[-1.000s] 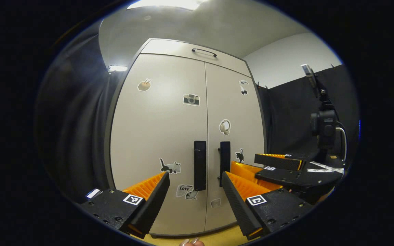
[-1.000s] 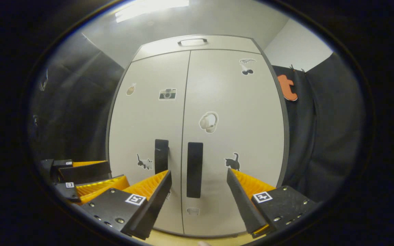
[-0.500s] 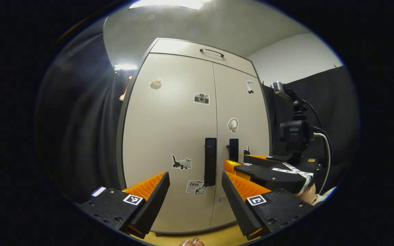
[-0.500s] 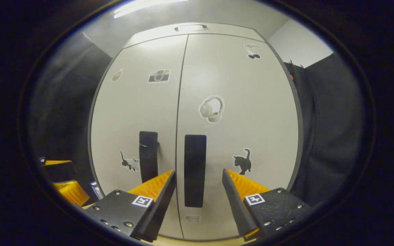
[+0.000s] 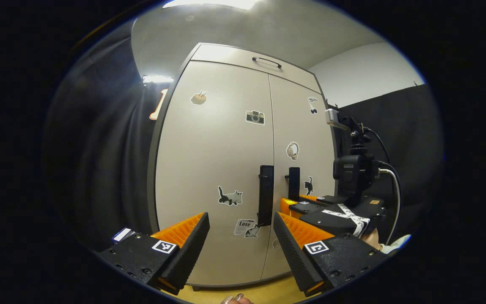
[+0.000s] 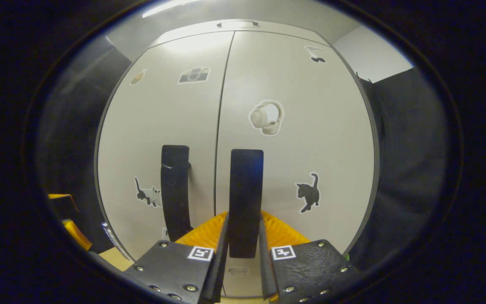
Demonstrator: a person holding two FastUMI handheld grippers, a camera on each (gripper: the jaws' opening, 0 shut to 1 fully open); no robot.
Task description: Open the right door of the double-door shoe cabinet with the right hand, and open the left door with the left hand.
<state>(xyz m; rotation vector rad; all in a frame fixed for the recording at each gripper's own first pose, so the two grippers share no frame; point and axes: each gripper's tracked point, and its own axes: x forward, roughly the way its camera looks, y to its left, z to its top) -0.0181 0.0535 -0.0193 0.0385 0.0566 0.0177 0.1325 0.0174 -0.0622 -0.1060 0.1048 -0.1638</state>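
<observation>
My right gripper [image 6: 243, 242] pinches the upright right door handle [image 6: 246, 190] between its 2 fingers, while my left gripper [image 5: 241, 236], spread, faces the left door handle [image 5: 265, 195] straight ahead.

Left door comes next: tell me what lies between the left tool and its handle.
Nothing: in the left gripper view, the open left tool faces the left handle across bare door.
</observation>
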